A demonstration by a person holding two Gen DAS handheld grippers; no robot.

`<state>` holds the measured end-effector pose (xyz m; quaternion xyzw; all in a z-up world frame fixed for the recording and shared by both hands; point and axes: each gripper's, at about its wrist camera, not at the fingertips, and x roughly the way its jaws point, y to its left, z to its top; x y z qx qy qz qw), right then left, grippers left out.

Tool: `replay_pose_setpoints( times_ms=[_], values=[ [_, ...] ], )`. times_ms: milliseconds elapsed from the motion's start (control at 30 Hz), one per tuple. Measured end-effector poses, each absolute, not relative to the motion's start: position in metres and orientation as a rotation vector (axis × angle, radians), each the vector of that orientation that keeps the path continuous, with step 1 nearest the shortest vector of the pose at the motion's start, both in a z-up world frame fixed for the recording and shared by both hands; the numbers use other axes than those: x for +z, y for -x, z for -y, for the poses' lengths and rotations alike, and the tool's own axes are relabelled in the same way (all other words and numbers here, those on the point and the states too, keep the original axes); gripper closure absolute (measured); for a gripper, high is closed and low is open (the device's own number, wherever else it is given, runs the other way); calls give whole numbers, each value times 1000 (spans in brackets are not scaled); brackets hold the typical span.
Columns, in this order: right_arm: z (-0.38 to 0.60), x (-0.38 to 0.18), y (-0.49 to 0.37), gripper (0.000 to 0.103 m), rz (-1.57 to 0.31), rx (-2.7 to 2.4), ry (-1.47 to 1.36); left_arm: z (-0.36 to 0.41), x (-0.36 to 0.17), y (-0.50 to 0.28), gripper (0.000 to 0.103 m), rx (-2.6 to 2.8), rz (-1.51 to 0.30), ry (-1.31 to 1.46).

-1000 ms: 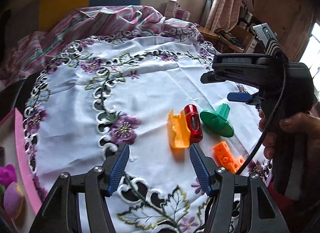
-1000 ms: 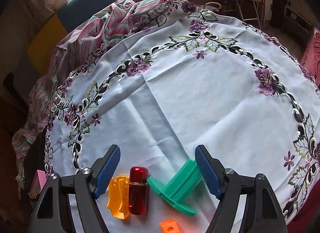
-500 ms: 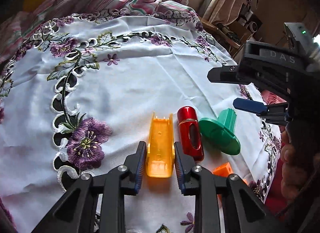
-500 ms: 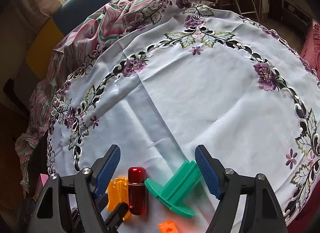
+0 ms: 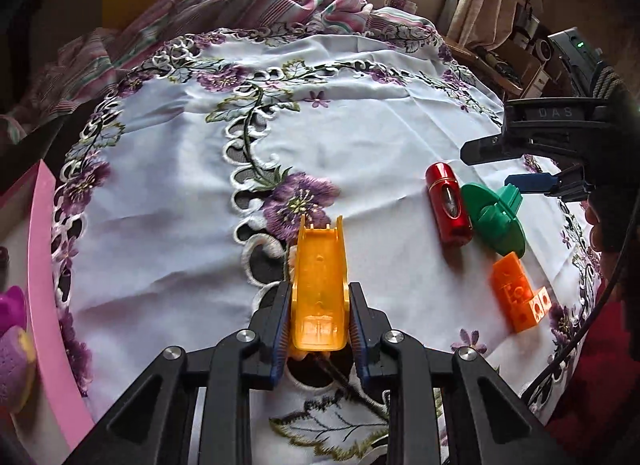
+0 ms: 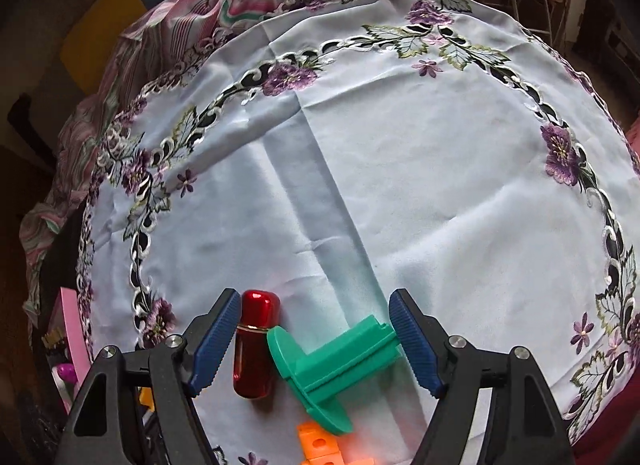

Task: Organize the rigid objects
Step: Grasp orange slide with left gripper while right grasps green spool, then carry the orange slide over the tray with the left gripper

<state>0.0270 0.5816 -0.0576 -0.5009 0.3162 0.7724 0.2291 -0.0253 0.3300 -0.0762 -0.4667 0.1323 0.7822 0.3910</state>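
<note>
The left gripper (image 5: pixel 319 319) is clamped on the long yellow-orange plastic trough piece (image 5: pixel 320 281), which juts forward from its pads. The right gripper (image 6: pixel 314 349) stands wide apart, the glossy red cylindrical capsule (image 6: pixel 256 349) and green plastic flanged piece (image 6: pixel 332 361) lying between its fingers on the embroidered white tablecloth (image 6: pixel 400 169).

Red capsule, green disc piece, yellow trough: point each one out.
Red capsule (image 6: pixel 256 349): right wrist view, mid-body.
Green disc piece (image 6: pixel 344 357): right wrist view, on its ribbed stem.
Yellow trough (image 5: pixel 320 281): left wrist view, inner floor.
</note>
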Motion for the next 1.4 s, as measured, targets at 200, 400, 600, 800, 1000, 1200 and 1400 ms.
replay_pose_setpoints(
  times_ms=[200,400,600,800,1000,1200,1400],
  values=[
    [-565,-58,-23,20,-704,2182,1498,-329,-78,23,76,2005,-345,1168],
    [-552,-61,-22,20,-557,2201,1582,-331,-79,24,76,2023,-355,1163],
    [-551,-72,-27,40,-455,2122,1652,-332,-81,25,76,2029,-351,1155],
    [-545,-73,-22,41,-383,2132,1623,-329,-80,25,76,2037,-321,1154],
    [-550,-57,-22,41,-443,2197,1464,-313,-60,17,76,2075,-319,1097],
    [-518,-12,-11,41,-369,2481,1189,-284,-28,15,76,2172,-310,1023],
    [-458,-13,15,41,-262,2690,1252,-249,-4,17,76,2268,-285,982]
  ],
)
